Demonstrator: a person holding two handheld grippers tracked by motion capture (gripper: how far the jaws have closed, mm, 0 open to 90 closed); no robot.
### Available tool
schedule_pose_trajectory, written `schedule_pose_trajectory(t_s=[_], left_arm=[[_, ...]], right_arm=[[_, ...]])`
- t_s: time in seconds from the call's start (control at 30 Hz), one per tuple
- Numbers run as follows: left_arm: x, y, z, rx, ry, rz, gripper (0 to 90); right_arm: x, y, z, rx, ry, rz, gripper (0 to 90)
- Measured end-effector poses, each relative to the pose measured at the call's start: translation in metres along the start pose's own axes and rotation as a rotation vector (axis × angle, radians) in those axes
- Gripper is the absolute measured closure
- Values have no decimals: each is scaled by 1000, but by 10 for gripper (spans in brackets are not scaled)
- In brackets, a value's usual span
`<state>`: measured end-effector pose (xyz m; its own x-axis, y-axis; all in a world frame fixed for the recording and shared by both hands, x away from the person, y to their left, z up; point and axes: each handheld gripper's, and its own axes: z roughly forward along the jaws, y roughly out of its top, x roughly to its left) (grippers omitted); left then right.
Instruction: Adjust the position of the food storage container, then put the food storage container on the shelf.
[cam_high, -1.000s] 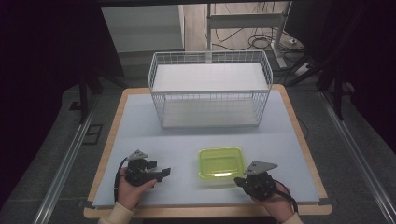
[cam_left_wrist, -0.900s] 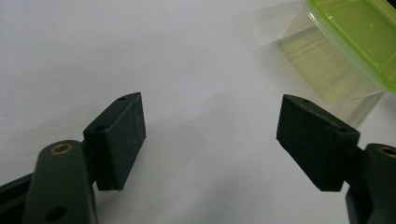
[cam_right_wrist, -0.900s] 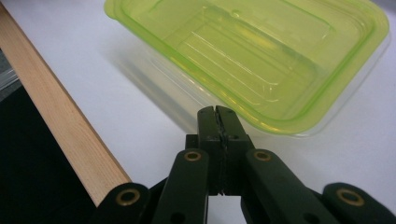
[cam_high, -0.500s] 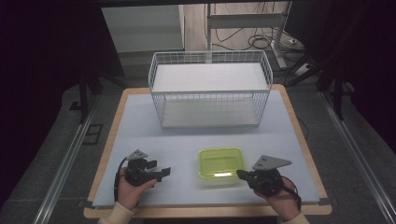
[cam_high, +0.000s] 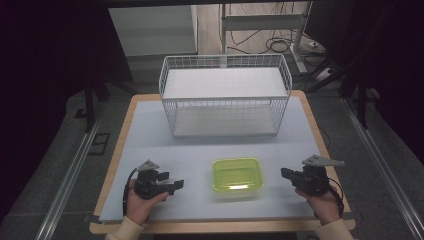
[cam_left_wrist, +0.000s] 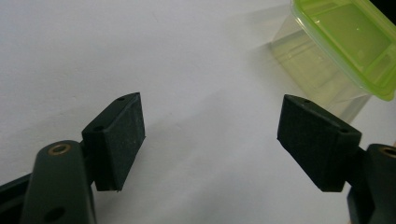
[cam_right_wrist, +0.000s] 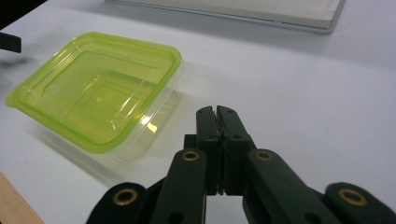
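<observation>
A clear plastic container with a lime-green lid (cam_high: 237, 176) sits closed on the mat near the front, between my two grippers. My left gripper (cam_high: 176, 185) rests to its left, pointing at it, jaws spread wide with nothing between them (cam_left_wrist: 210, 135). The container (cam_left_wrist: 345, 42) lies beyond its right pad (cam_left_wrist: 317, 140). My right gripper (cam_high: 285, 173) is held to the container's right, apart from it, jaws pressed together and empty (cam_right_wrist: 217, 112). In the right gripper view the container (cam_right_wrist: 98, 88) lies ahead and to the left.
A white wire basket (cam_high: 225, 95) stands on the far half of the pale mat (cam_high: 150, 135), open at the top, with a white floor. The mat covers a wooden board whose edge (cam_high: 220, 227) runs along the front. Dark floor and metal rails flank the table.
My right gripper has moved to the right and slightly away from me, off from the container's side. The left gripper and the container have stayed put.
</observation>
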<state>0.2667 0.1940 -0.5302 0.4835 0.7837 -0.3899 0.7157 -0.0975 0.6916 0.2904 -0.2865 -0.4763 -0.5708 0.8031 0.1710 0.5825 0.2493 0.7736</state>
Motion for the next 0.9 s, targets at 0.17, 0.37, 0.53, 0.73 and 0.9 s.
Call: schedule_pose_trajectory(t_s=[0.17, 0.37, 0.53, 0.73, 0.9], left_arm=[[-1, 1, -1, -9, -7, -12, 225], [-7, 6, -6, -24, -47, -25, 229], [-12, 12, -8, -22, -61, -13, 237], [-17, 21, -6, -14, -98, -44, 236], [-23, 29, -6, -9, -105, -66, 236]], right_arm=[[3, 1, 0, -2, 27, -7, 811], [6, 4, 3, -43, 91, -27, 378], [6, 6, 3, -53, 86, -8, 299], [9, 12, 7, -63, 126, -15, 274], [14, 22, 9, -38, 152, -27, 312]])
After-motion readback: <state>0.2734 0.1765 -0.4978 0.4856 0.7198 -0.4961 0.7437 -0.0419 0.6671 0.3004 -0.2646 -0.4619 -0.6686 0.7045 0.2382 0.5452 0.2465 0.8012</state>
